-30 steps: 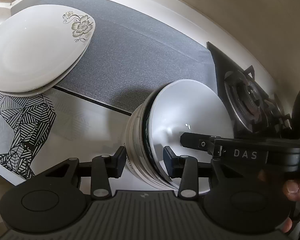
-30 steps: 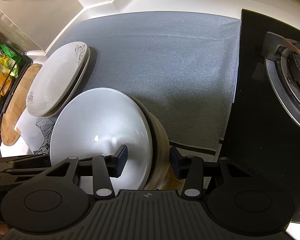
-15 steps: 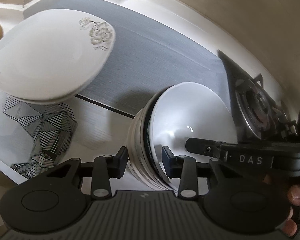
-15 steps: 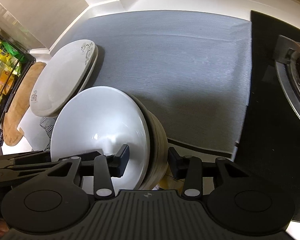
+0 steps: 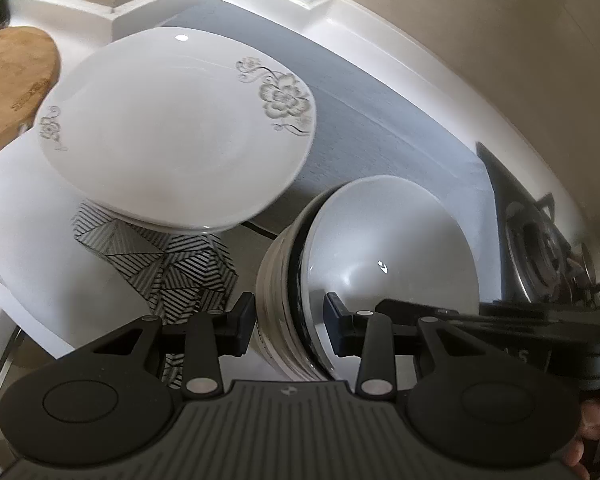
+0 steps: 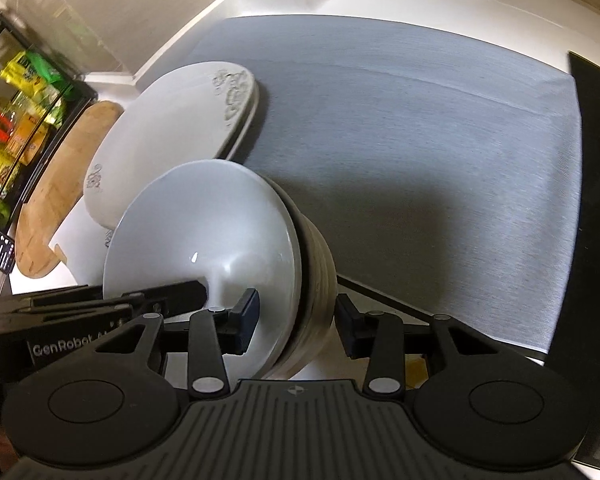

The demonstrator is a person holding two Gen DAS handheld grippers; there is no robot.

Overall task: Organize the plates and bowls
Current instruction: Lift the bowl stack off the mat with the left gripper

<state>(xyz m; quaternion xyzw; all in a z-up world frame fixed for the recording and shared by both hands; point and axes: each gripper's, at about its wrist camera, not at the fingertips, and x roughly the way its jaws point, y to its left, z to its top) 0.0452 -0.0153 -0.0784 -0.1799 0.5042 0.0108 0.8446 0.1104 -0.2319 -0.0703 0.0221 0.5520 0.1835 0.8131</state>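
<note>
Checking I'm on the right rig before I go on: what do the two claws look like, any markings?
Both are matte black. Each has a ribbed grey front plate, two round black discs, and linkage arms with silver rivets ending in blocky dark pads. The left claw body reads "GenRobot" in the right view; the right claw shows partial white letters in the left view.

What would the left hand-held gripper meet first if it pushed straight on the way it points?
The stack of bowls between its jaws already fills that line; the left hand-held gripper would drive further onto the stack's rim. Depth beyond is unclear.

Grey mat lies bare between stacked plates and stove.
</note>
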